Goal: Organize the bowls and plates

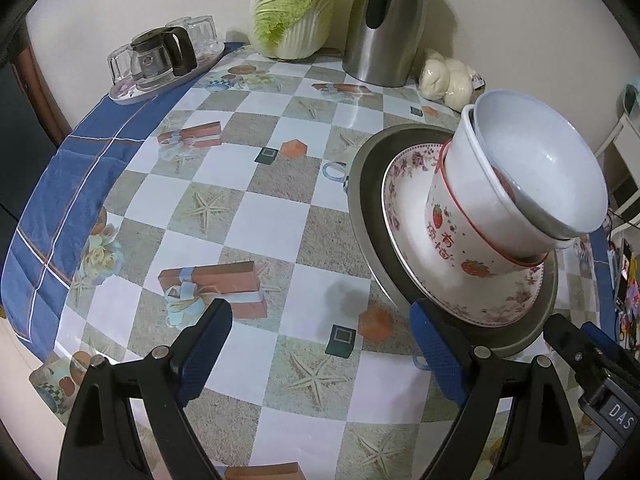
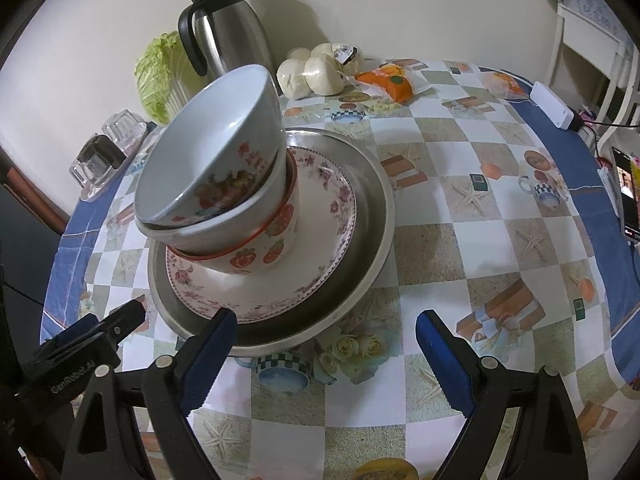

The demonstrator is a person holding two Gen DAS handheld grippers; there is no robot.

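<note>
Left claw (image 1: 320, 332): jaws spread wide, nothing between the blue pads, pitched steeply down toward the surface (image 1: 248, 216).
Left claw fingers (image 1: 208, 344): black arms with blue ribbed pads, both tips clear of the surface (the right-hand tip lies over a rim in the picture; contact cannot be told).
Right claw (image 2: 326, 334): jaws equally wide, empty, also angled steeply down.
Right claw fingers (image 2: 438, 354): blue pads facing inward, tips above the surface.
Placing: each claw's black body shows at the edge of the other's view, so they sit side by side, close.
</note>
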